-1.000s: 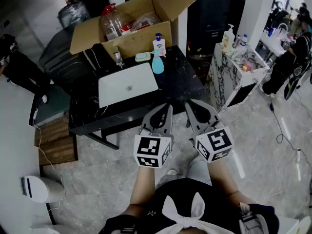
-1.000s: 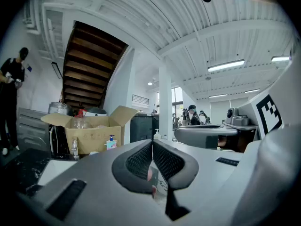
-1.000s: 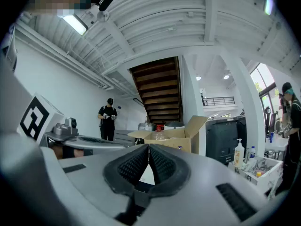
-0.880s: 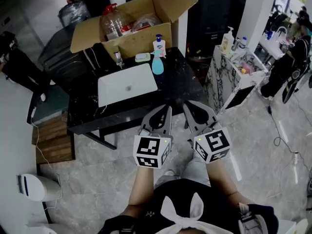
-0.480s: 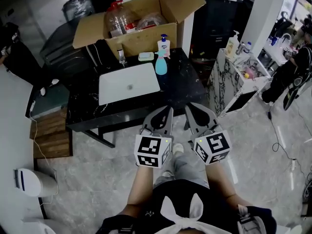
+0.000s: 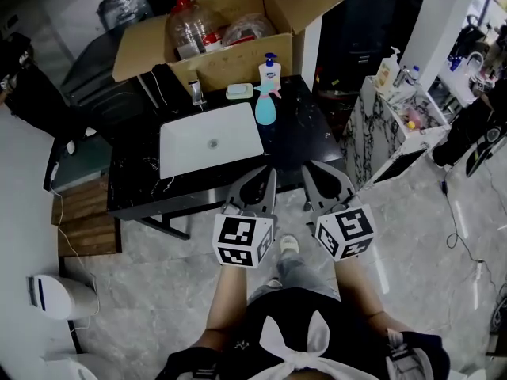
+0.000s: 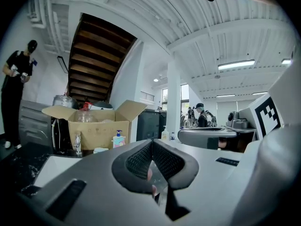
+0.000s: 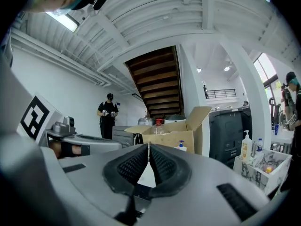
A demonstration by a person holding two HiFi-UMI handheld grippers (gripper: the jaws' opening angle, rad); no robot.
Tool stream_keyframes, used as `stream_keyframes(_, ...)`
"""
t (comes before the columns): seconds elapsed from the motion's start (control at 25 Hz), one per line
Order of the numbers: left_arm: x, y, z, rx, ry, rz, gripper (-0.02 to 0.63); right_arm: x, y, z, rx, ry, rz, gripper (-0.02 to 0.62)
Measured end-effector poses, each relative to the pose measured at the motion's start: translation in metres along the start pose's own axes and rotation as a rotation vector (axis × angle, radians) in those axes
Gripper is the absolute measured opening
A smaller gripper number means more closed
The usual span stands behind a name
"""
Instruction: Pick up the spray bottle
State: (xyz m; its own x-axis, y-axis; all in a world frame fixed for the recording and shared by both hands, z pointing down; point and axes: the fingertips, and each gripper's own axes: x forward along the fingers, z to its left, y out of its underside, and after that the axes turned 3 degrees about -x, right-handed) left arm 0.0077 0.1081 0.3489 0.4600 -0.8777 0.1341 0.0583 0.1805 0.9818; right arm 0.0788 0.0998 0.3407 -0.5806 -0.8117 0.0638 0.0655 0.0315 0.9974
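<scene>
The teal spray bottle stands upright on the black table, just right of the white sink basin. A white pump bottle stands behind it. Both grippers hover side by side off the table's near edge, well short of the bottle. My left gripper has its jaws together with nothing between them, and the left gripper view shows its pads meeting. My right gripper is likewise shut and empty, with its fingers touching. The pump bottle shows in both gripper views; the spray bottle is hidden there.
An open cardboard box with a plastic jug sits behind the table. A faucet and soap dish stand by the basin. A marble-patterned cabinet is at right, a wooden pallet at left. A person stands far off.
Both grippers have moved forward together toward the table; the table, sink and bottle sit nearer and lower in the head view. Both jaws stay closed.
</scene>
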Motion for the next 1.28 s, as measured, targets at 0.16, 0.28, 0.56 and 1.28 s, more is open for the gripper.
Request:
stream_keyframes(0.16,0.024,-0.002,0.014,0.026,0.004,0.026,0.028,0.028,-0.003,-0.018,0.007,0.005,-0.002,0.028)
stream_keyframes(0.28,0.043,-0.01,0.026,0.039,0.001,0.019,0.028,0.051,-0.008,-0.029,0.001,-0.004,-0.005,0.029)
stream_keyframes(0.56,0.082,-0.021,0.051,0.033,-0.013,0.02,0.028,0.095,-0.016,-0.051,0.012,-0.057,-0.016,0.179)
stream_keyframes(1.28,0.138,-0.028,0.095,0.008,-0.163,0.016,0.028,0.167,-0.004,-0.103,0.017,-0.168,0.002,0.262)
